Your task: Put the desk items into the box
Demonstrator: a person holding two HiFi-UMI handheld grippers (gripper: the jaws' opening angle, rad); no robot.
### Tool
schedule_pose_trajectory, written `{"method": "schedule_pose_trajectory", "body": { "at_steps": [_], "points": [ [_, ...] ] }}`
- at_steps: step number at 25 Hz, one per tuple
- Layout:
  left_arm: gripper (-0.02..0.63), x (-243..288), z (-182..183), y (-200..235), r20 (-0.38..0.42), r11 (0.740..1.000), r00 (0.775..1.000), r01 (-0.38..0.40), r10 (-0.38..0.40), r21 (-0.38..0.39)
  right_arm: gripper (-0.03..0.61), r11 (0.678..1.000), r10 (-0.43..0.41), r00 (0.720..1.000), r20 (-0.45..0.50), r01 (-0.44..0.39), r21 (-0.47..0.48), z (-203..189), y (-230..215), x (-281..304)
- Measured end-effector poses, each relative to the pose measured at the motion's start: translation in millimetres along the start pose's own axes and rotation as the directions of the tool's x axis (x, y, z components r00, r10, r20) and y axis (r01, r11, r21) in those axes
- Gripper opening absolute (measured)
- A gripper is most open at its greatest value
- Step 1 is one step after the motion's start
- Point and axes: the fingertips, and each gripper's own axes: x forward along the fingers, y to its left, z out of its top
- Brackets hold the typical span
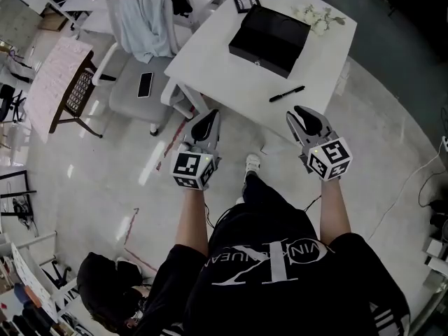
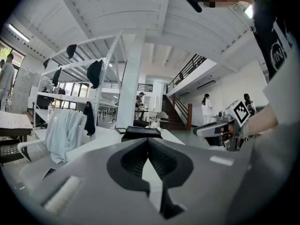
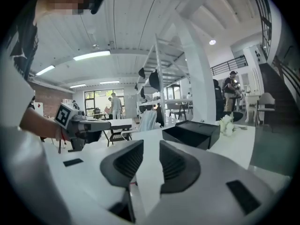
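Hovering left gripper (image 1: pixel 208 117): your jaws meet at the tips with nothing between them; the gripper hangs in the air at the near edge of the desk (image 1: pixel 210 54), touching nothing.
Right gripper (image 1: pixel 302 112): your jaws stand a narrow gap apart and the gap is empty; this one too is held off the desk, at its near edge.
Pen (image 1: pixel 287 94): black, lying flat on the desk just ahead of your right gripper and slightly to its left. It is the closest item to either gripper.
Box (image 1: pixel 269 40): black and shallow, in the middle of the desk beyond the pen, well apart from both grippers. Whether a lid is on it cannot be told.
Picture frame (image 1: pixel 246 1): small and dark, just past the box's far left corner.
Flowers (image 1: pixel 316 17): a white bunch near the far edge, to the right of the box.
Phone (image 1: pixel 145 84): on the seat of the chair (image 1: pixel 133 96) left of the desk, not on the desk itself.
Progress: nothing appears packed; pen, frame and flowers all lie outside the box, so by the look of it the whole job is left.
Likely first reach: the pen, with your right gripper.
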Motion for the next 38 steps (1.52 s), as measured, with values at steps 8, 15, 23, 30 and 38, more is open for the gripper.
{"method": "schedule_pose_trajectory", "body": {
  "at_steps": [8, 15, 23, 30, 38],
  "points": [
    [0.005, 68.1, -8.6, 23.7, -0.044, 0.999, 0.998, 0.04, -0.041, -0.025, 0.075, 0.995, 0.058, 0.982, -0.182, -0.072, -0.072, -29.5, -38.9, 54.8],
    [0.005, 106.4, -26.9, 33.9, -0.096, 0.997, 0.994, 0.055, -0.06, -0.053, 0.075, 0.957, 0.121, 0.91, -0.396, -0.212, -0.196, -66.1, -61.7, 81.7],
    [0.005, 134.0, -44.3, 38.6, -0.166, 0.996, 0.983, 0.067, -0.076, -0.058, 0.075, 0.834, 0.158, 0.759, -0.632, -0.446, -0.326, -104.1, -82.2, 95.7],
    [0.005, 147.0, -55.7, 43.0, -0.199, 0.995, 0.976, 0.073, -0.086, -0.067, 0.075, 0.749, 0.195, 0.655, -0.73, -0.58, -0.32, -123.0, -82.5, 102.2],
    [0.005, 158.8, -55.2, 52.5, -0.205, 0.996, 0.976, 0.06, -0.073, -0.072, 0.075, 0.69, 0.275, 0.525, -0.805, -0.691, -0.215, -130.8, -77.6, 103.9]
  ]
}}
